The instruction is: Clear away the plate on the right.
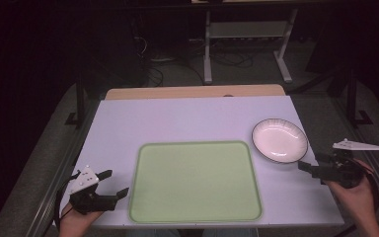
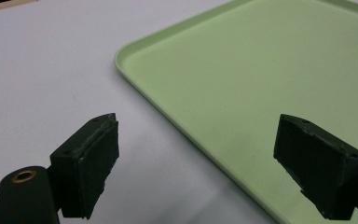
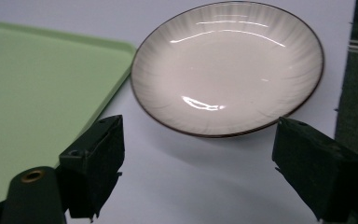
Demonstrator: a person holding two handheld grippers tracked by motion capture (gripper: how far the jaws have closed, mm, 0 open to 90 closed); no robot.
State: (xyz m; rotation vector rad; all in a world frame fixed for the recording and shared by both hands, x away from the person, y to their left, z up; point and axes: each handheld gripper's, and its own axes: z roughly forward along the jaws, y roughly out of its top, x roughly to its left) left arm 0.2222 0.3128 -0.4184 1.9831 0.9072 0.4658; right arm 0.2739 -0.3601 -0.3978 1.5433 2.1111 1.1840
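White ribbed plate (image 3: 227,70) sits on the table (image 1: 187,118), just right of the green tray (image 1: 195,181).
Your right gripper (image 1: 310,168) faces it, fingers spread to take its rim; your left gripper (image 1: 113,183) idles, fingers apart.

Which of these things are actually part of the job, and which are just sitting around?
In the job: white plate, which the open right gripper faces; green tray, beside the open left gripper.

Just about: table; metal frame legs on the floor behind.

Overhead and claw-mounted views, shared tray (image 1: 195,181)
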